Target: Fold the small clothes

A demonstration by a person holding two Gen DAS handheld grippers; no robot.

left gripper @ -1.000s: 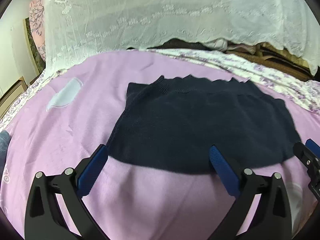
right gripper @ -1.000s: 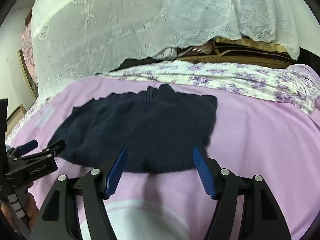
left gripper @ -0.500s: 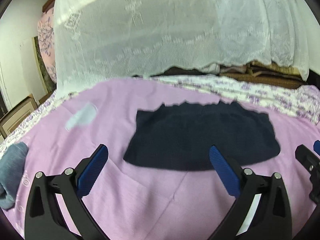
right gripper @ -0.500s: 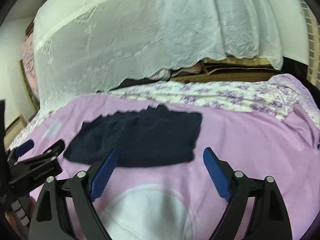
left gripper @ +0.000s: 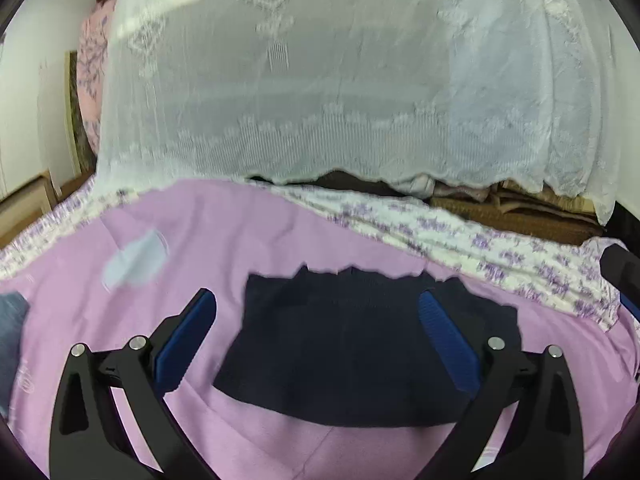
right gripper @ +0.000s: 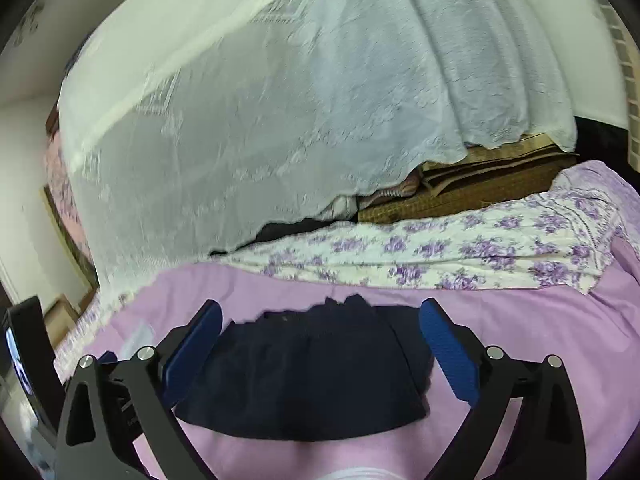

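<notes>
Navy knit garment (left gripper: 360, 352): one item, lying flat on the lilac bedspread (left gripper: 224, 240), in a compact, roughly rectangular shape with a ragged ribbed edge on its far side. Judged soft, light and limp; likely to sag and drag if lifted by one point, and to stretch slightly when pulled. Best taken by pinching two corners of one edge, one per gripper, rather than the middle.

Left gripper (left gripper: 318, 328): jaws wide apart, holding nothing, hovering on the near side of the garment, apart from it.

Right gripper (right gripper: 320, 336): jaws likewise spread wide and empty, also near side of the garment, not touching it.

Beyond the garment: floral sheet (right gripper: 460, 248), then stacked brown folded textiles (right gripper: 472, 188) under a white lace cover (left gripper: 320, 88).

Left of the garment: pale patch (left gripper: 134, 258) on the bedspread; grey cloth (left gripper: 12, 328) at the frame edge, well apart.

Containers: none visible in either view; nothing to report as contents.
</notes>
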